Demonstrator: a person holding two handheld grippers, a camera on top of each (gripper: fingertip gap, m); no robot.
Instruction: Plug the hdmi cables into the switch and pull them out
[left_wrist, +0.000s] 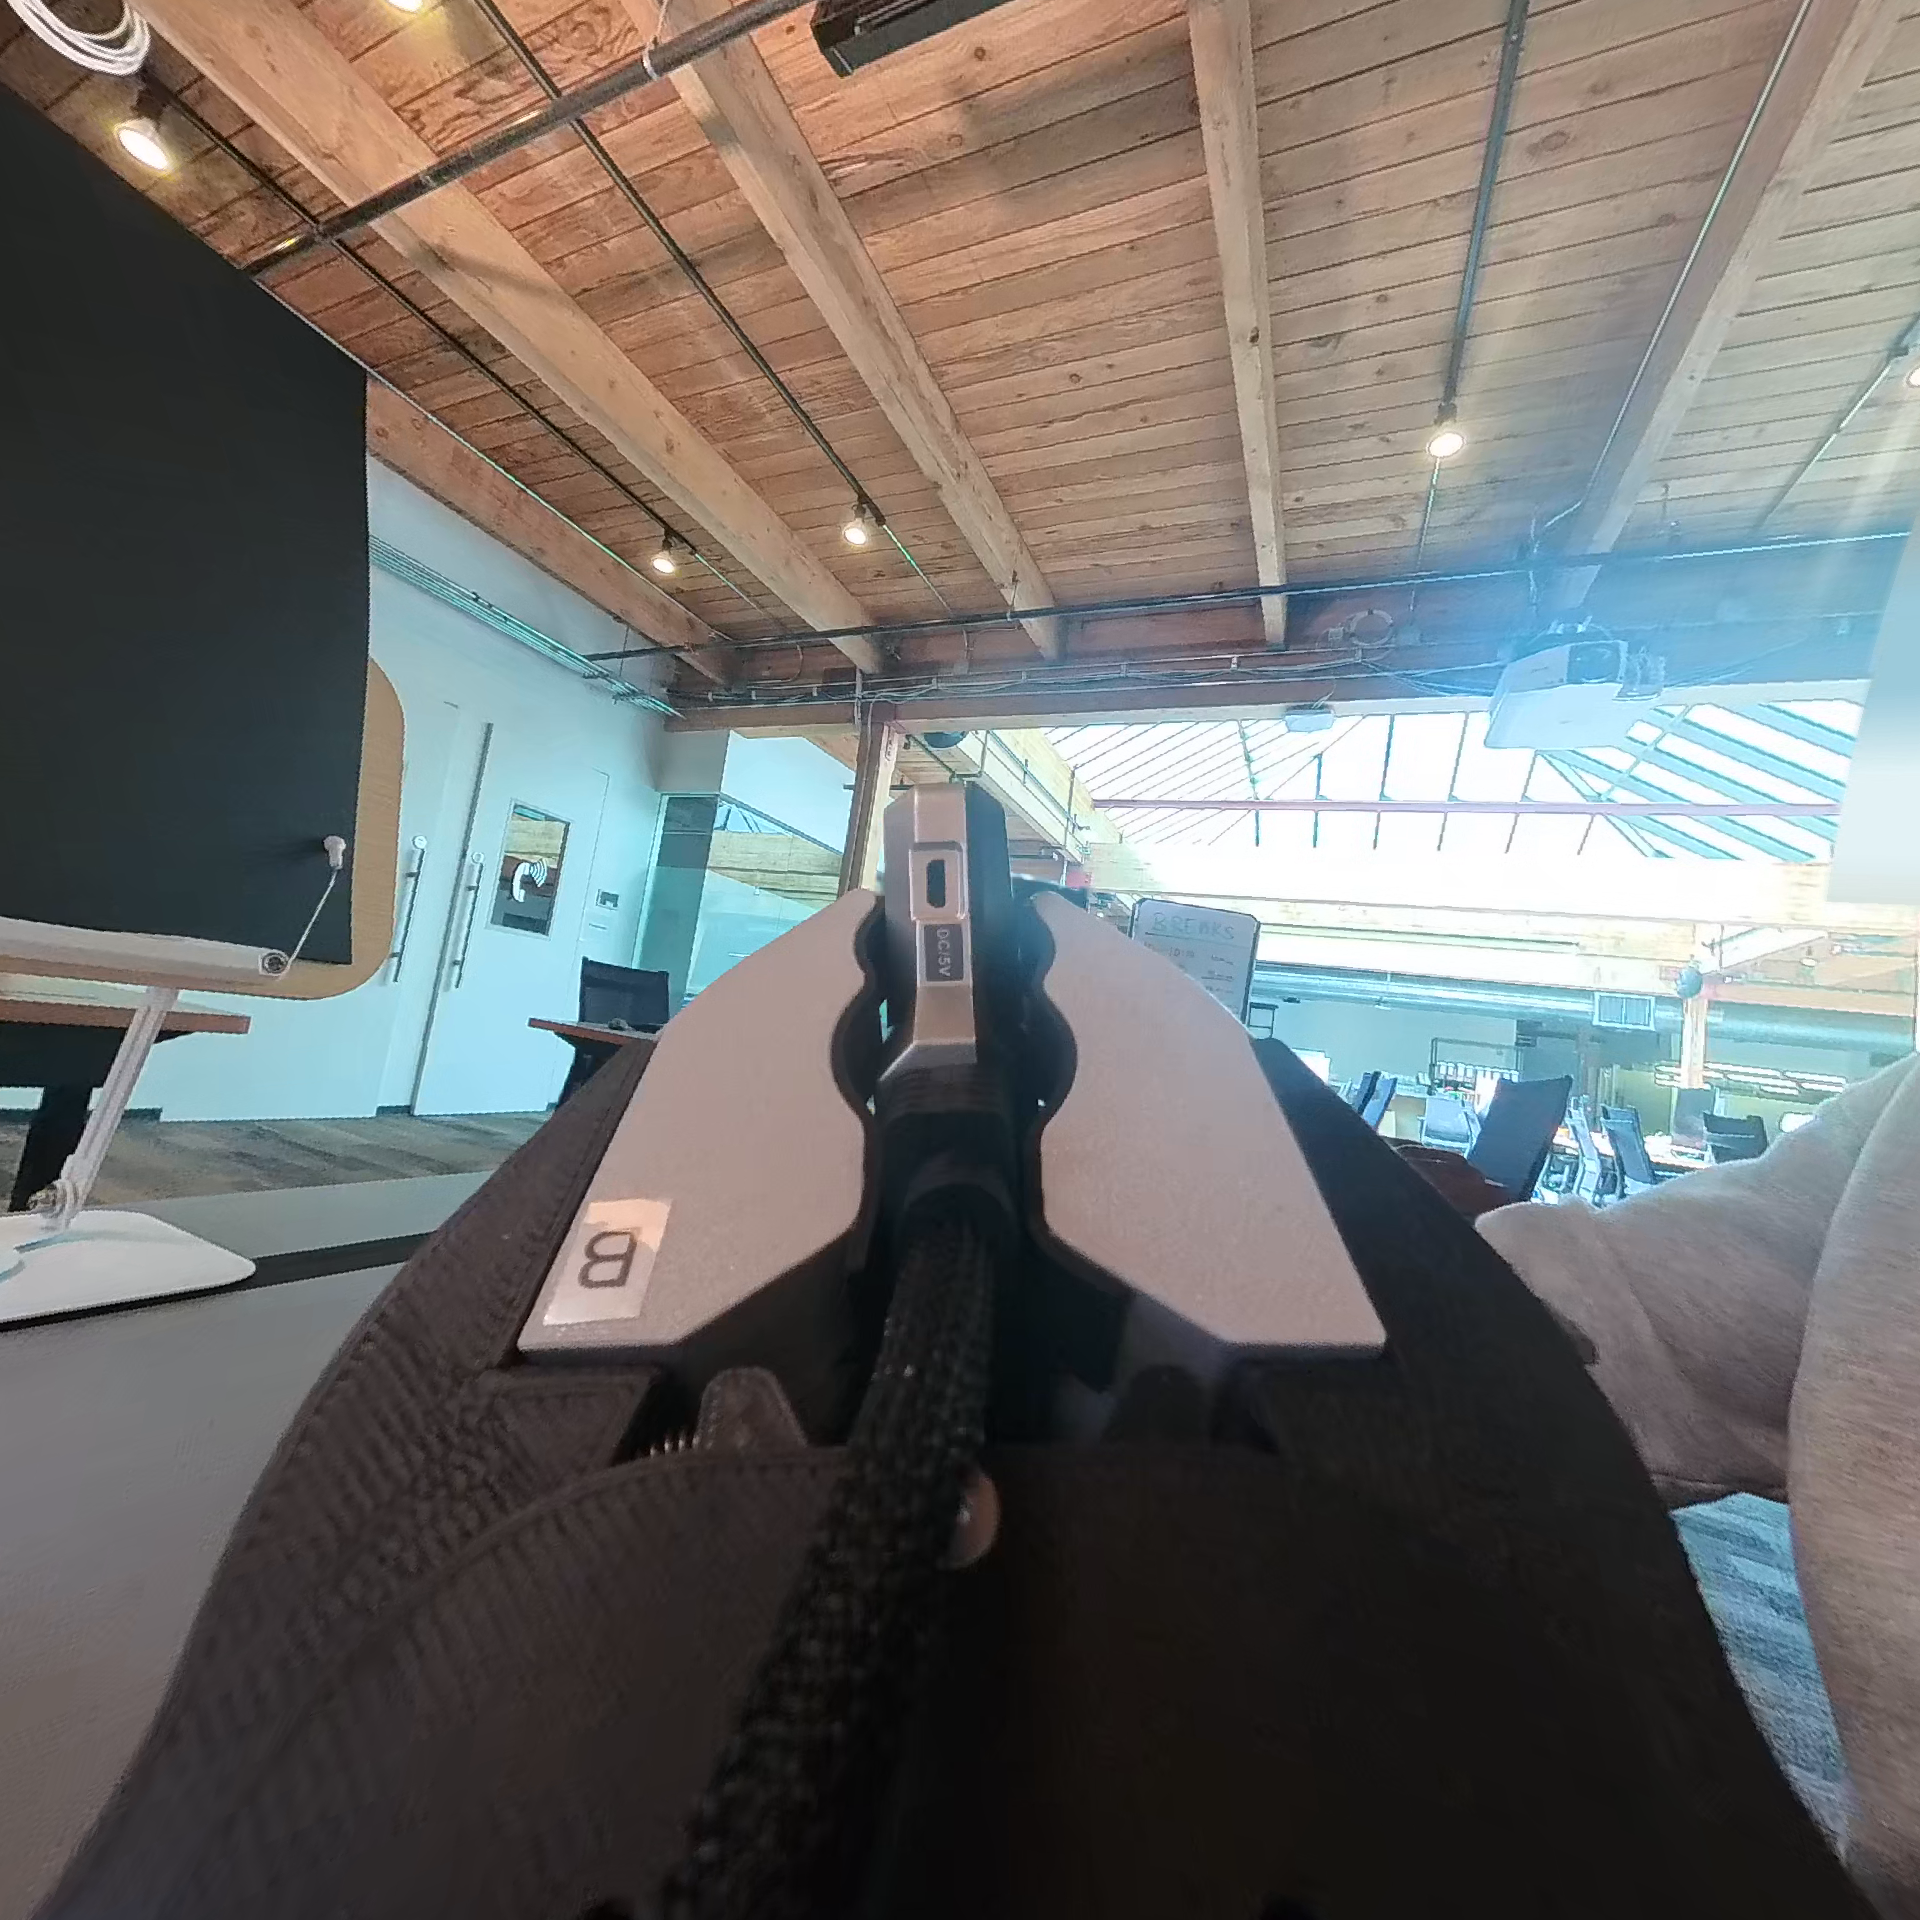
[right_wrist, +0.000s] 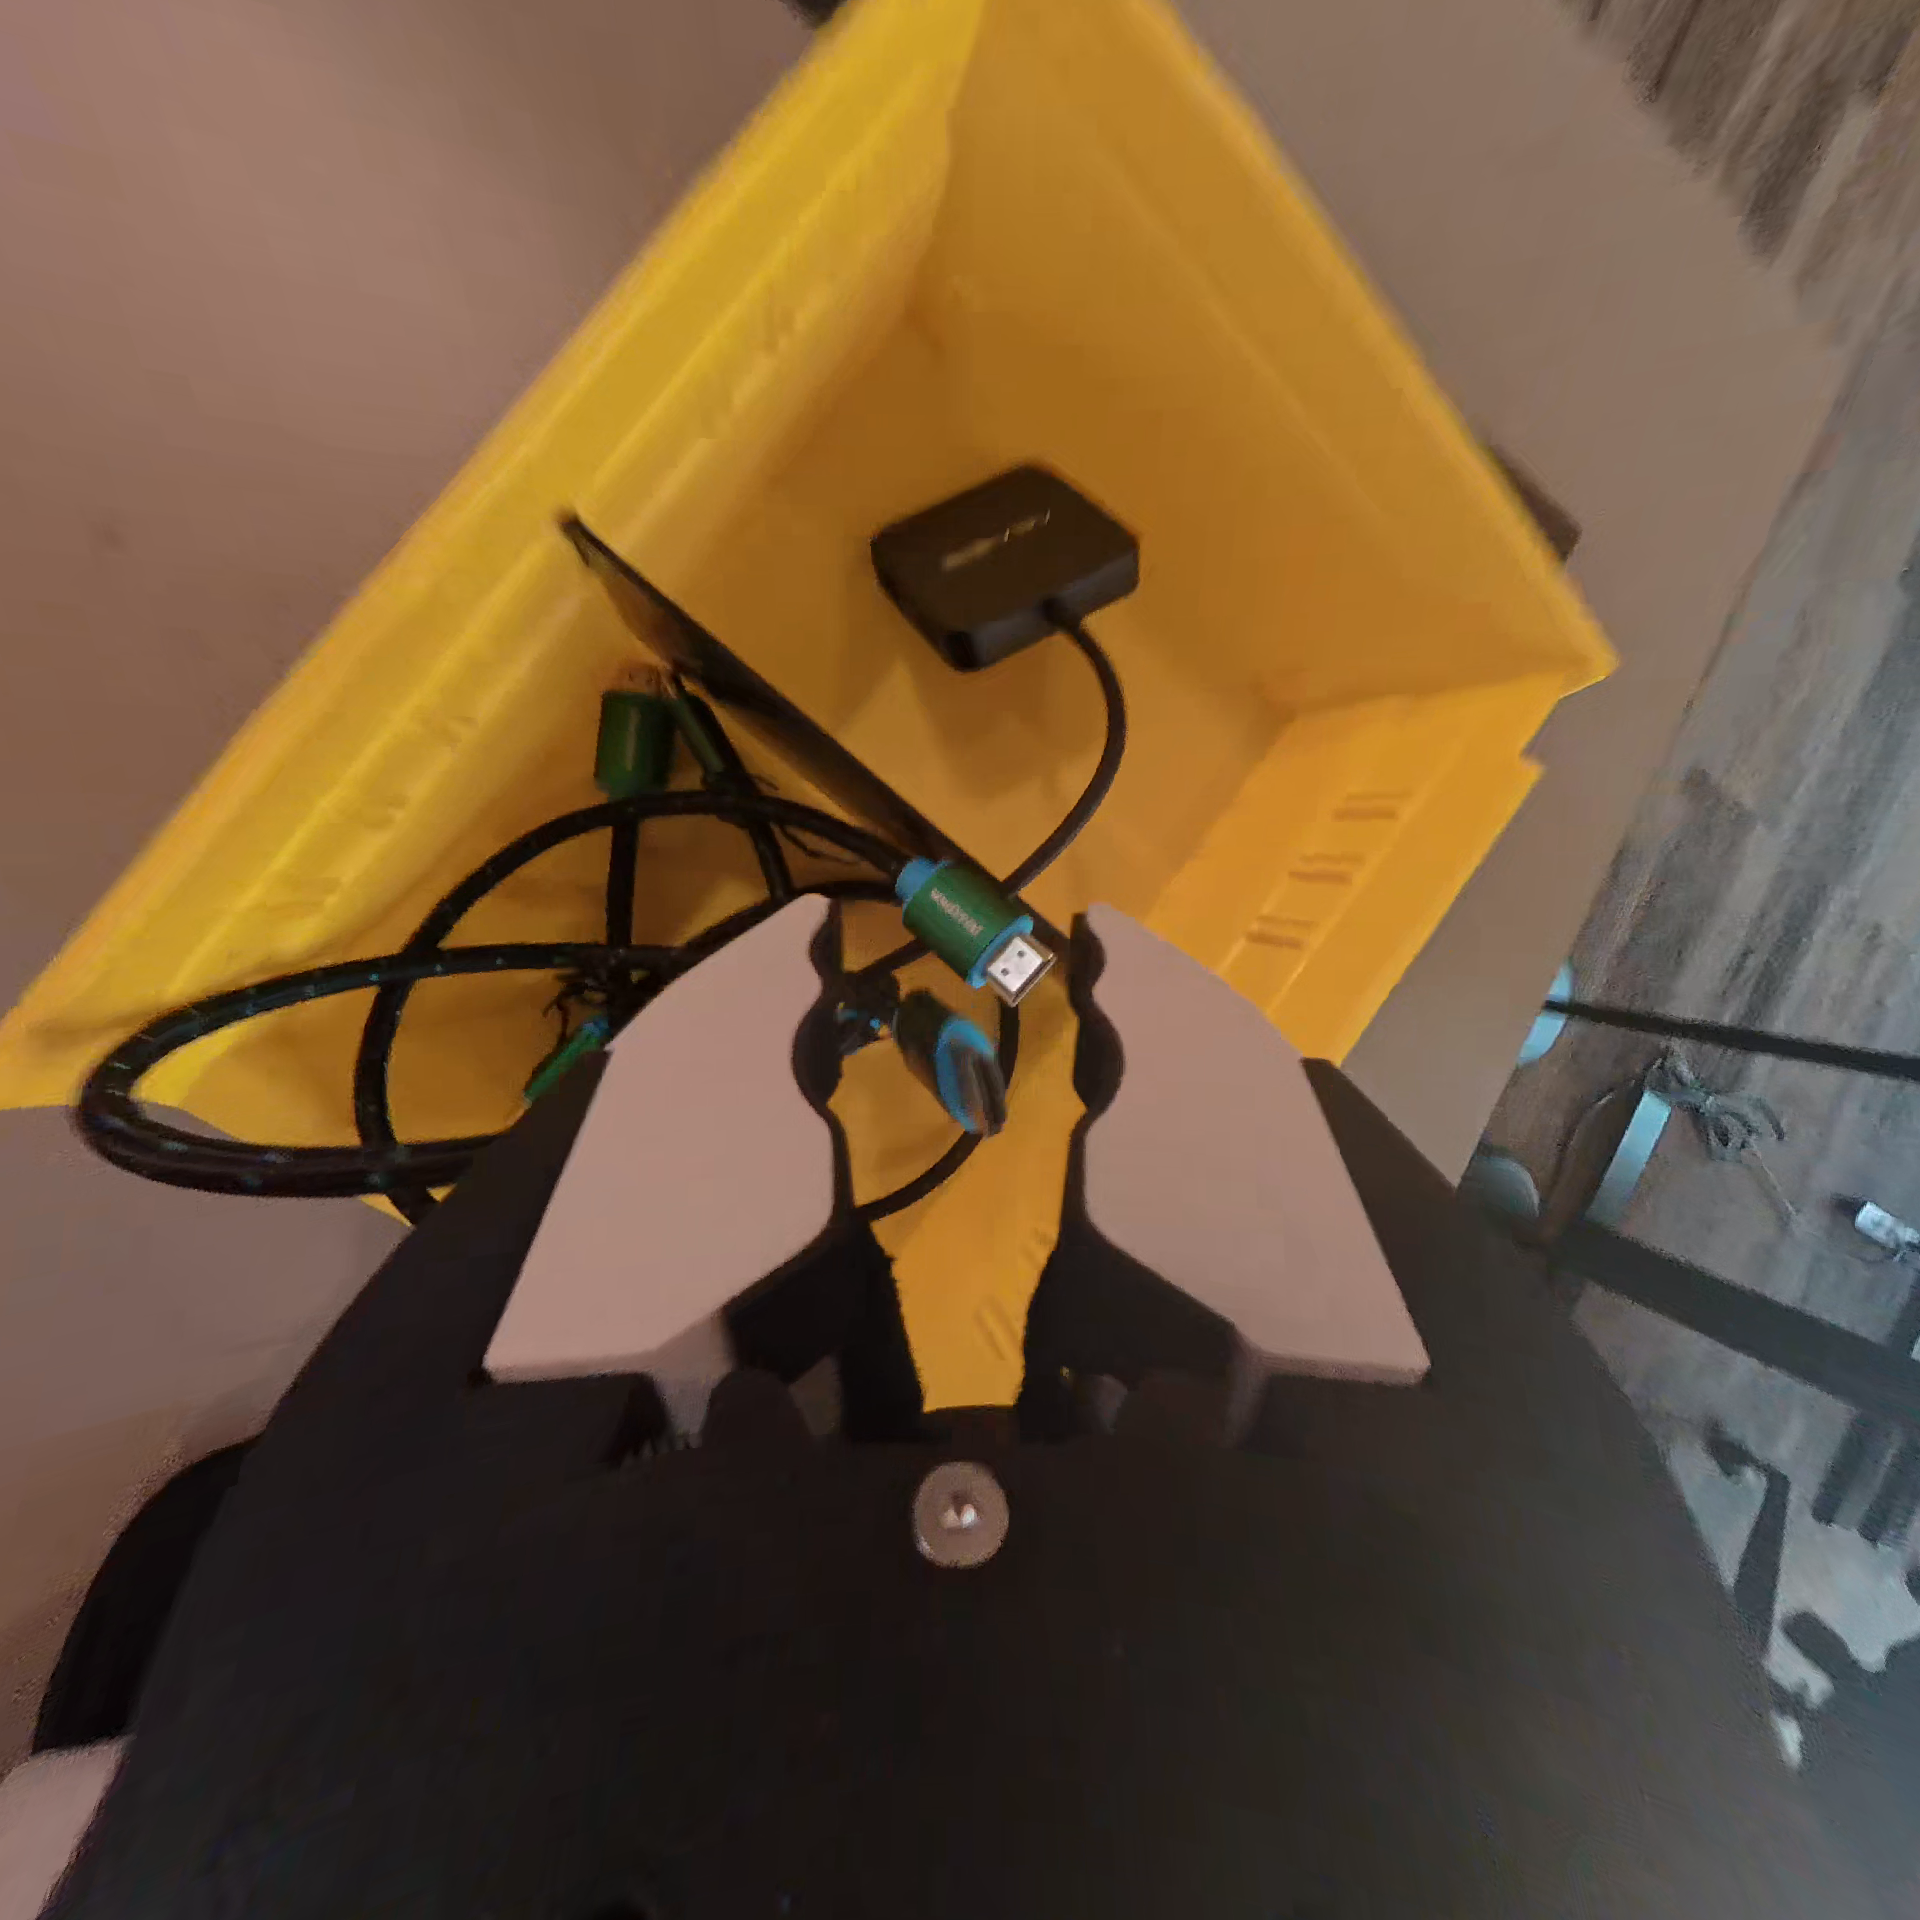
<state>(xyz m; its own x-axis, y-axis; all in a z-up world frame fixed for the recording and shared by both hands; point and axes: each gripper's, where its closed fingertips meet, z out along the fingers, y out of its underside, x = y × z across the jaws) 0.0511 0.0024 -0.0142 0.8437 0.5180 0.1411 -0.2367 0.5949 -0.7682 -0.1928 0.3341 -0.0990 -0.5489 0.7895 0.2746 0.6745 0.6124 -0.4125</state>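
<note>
Left gripper (left_wrist: 940, 935) clamps the silver switch (left_wrist: 940, 914) upright by its braided lead, while the right gripper (right_wrist: 951, 935), jaws apart above the yellow bin (right_wrist: 1143, 312), should close squarely on the green HDMI plug (right_wrist: 956, 920).

Your left gripper (left_wrist: 951, 997) is tilted up toward the ceiling, and the switch (left_wrist: 940, 935) stands on edge between its two fingers. Its braided cable (left_wrist: 883, 1455) runs back from it over the gripper body, toward the camera. A sleeve (left_wrist: 1714, 1299) lies to the right of this gripper, and a lamp base (left_wrist: 125, 1262) sits on the table at the far left.

Your right gripper (right_wrist: 951, 997) hangs above a bin (right_wrist: 1143, 343). In the bin, an adapter box (right_wrist: 1003, 566) lies in the middle. The coiled hdmi cables (right_wrist: 416, 987) lie nearer to you at the left. One plug (right_wrist: 971, 930) lies just before the fingertips, and another plug (right_wrist: 961, 1070) shows between the fingers.
</note>
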